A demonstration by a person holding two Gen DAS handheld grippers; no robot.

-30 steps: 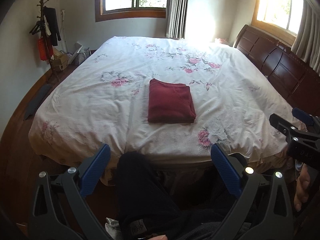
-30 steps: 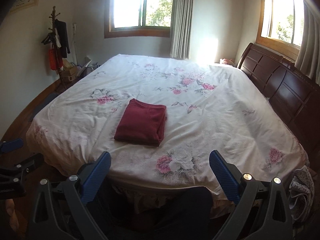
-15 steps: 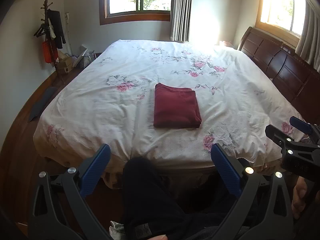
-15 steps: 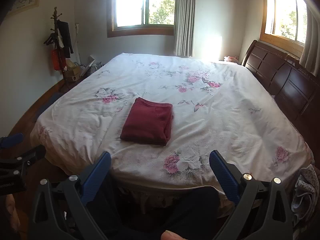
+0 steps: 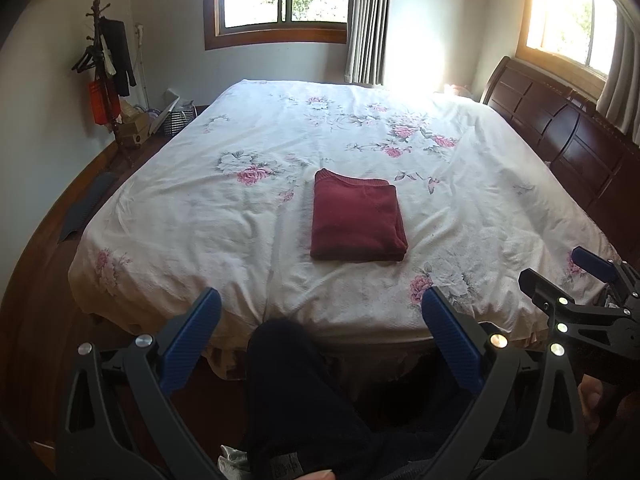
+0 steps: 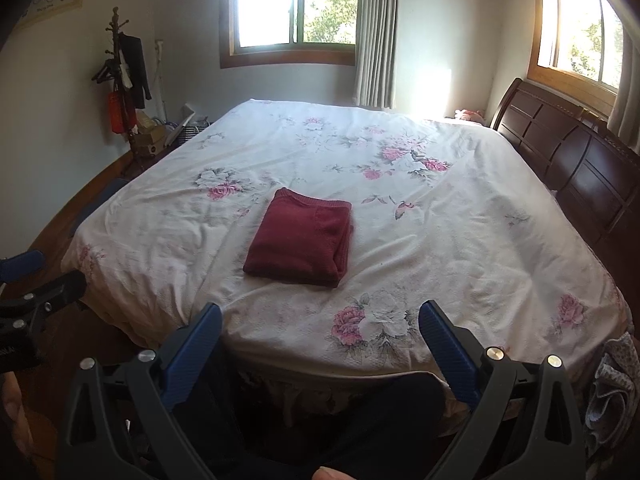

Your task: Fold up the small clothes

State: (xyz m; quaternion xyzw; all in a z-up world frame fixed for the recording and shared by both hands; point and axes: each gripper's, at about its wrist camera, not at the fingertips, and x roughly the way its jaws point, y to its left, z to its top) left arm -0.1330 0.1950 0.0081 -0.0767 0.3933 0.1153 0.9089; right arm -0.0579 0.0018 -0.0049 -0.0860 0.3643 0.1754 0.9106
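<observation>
I see the red garment [image 5: 357, 220] lying on the bed [image 5: 200, 220], and I take this garment as my landmark for all places. It is folded into a compact rectangle with several layers stacked at its right edge, and nothing touches it. I judge it lies there, in the middle of the floral cover and a little toward the near edge, because this flat open area gives room for folding and both claws can reach it from the side where I stand. From how tidy it looks, I think the folding of this piece is finished.

The left claw [image 5: 320, 336] is well apart from the garment, on the near side of it, below the edge of the bed. Its two blue fingers [image 5: 192, 336] are spread wide and there is nothing between them, so it is released. The right claw [image 6: 320, 340] is likewise on the near side of the garment, drawn back from it, with the fingers spread wide and empty. Both point forward over the bed at about the same level, side by side. A dark trouser leg [image 5: 288, 392] of the person is under them. To the right of the garment, beyond the bed corner, some patterned cloth [image 6: 612, 392] hangs; it is perhaps the next piece, but I cannot tell.
</observation>
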